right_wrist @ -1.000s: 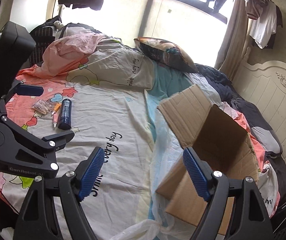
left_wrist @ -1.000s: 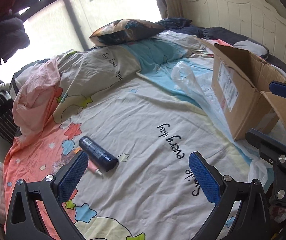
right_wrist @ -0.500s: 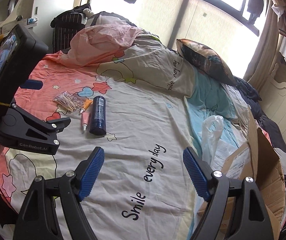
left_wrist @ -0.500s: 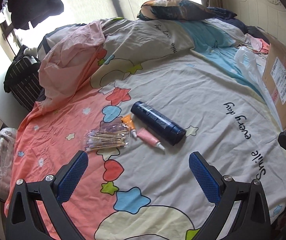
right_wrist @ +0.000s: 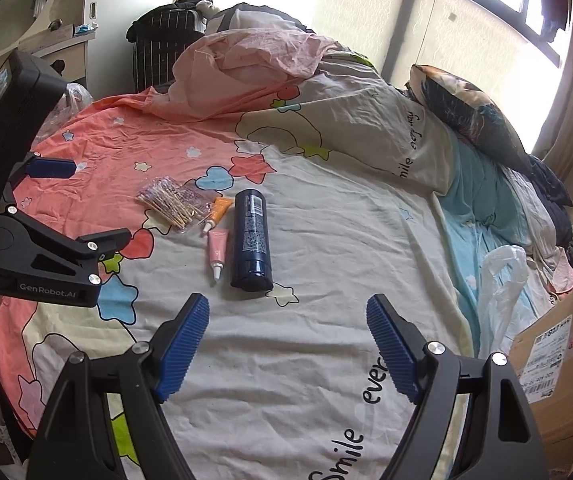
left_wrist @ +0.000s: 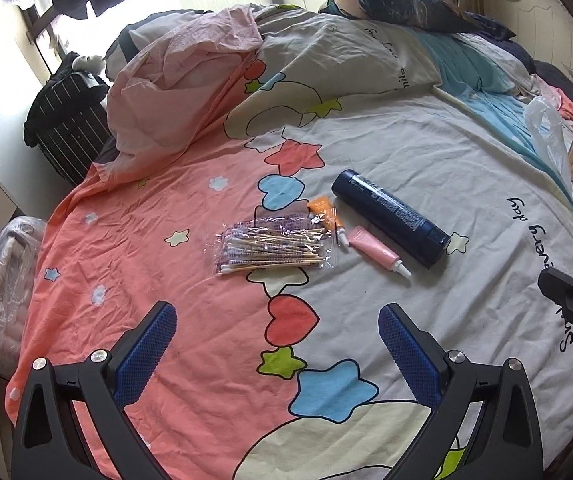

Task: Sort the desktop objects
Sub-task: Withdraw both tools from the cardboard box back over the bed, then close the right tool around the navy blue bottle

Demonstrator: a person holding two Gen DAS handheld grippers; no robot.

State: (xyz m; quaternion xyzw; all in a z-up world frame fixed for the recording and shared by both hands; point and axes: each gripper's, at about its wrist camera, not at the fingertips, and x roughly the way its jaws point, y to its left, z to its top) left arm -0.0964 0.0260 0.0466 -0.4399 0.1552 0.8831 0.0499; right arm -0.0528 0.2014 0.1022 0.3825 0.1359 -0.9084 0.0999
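A dark blue bottle (left_wrist: 391,217) lies on the bed sheet, with a pink tube (left_wrist: 374,251), a small orange tube (left_wrist: 325,212) and a clear bag of cotton swabs (left_wrist: 272,249) to its left. The same bottle (right_wrist: 251,240), pink tube (right_wrist: 217,251), orange tube (right_wrist: 218,211) and swabs (right_wrist: 170,203) show in the right wrist view. My left gripper (left_wrist: 276,354) is open and empty, hovering short of the swabs. My right gripper (right_wrist: 286,346) is open and empty, just short of the bottle's cap end.
A cardboard box (right_wrist: 558,364) stands at the right bed edge with a white plastic bag (right_wrist: 500,292) beside it. A bunched pink duvet (left_wrist: 190,76) and a dark pillow (left_wrist: 402,4) lie at the far side. A striped suitcase (left_wrist: 70,128) stands left of the bed.
Both grippers have swung left, away from the cardboard box and toward the bottle, tubes and swabs, which now sit central in both views. Both stay open.
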